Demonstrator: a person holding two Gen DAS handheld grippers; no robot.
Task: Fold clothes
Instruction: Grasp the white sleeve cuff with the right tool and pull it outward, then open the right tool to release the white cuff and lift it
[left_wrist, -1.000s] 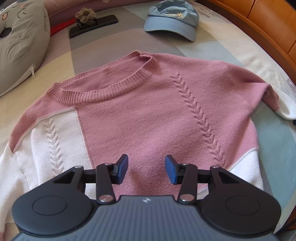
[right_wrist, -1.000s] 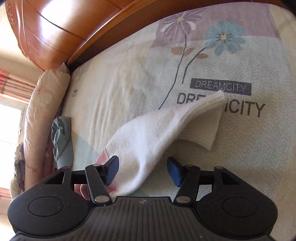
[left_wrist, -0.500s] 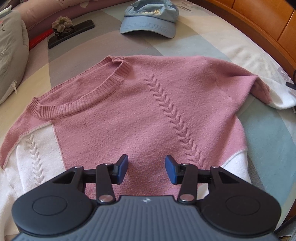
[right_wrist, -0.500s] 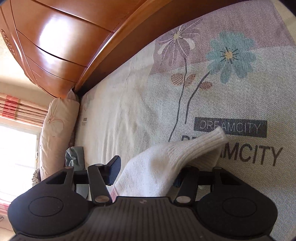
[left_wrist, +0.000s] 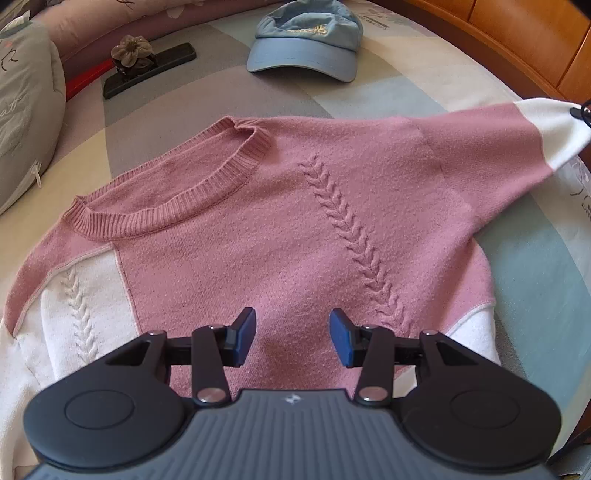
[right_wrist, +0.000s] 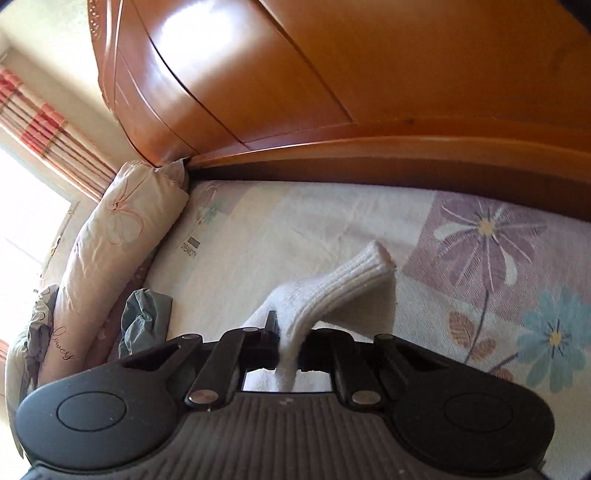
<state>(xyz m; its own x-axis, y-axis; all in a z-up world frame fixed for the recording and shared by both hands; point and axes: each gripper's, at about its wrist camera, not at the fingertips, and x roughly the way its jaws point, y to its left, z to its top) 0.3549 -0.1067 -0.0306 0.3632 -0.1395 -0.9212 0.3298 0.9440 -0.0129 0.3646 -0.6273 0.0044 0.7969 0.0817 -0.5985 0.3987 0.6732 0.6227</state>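
A pink and white knit sweater (left_wrist: 280, 229) lies spread face up on the bed, collar toward the far left. My left gripper (left_wrist: 292, 338) hovers open over its lower middle, nothing between the blue pads. The sweater's far sleeve (left_wrist: 491, 147) is lifted and stretched to the right, its white end (left_wrist: 554, 129) raised off the bed. In the right wrist view my right gripper (right_wrist: 290, 345) is shut on that white ribbed cuff (right_wrist: 343, 284), which sticks up and out beyond the fingers.
A blue cap (left_wrist: 306, 40) lies beyond the sweater, a black stand with a brown flower (left_wrist: 147, 66) to its left, a grey cushion (left_wrist: 26, 110) at far left. A wooden headboard (right_wrist: 332, 92) and a long pillow (right_wrist: 110, 266) border the floral bedsheet (right_wrist: 480, 258).
My right gripper closed on the white cuff and lifted it off the sheet. The sleeve, folded beside the sweater before, now stretches out to the right. The left gripper barely moved.
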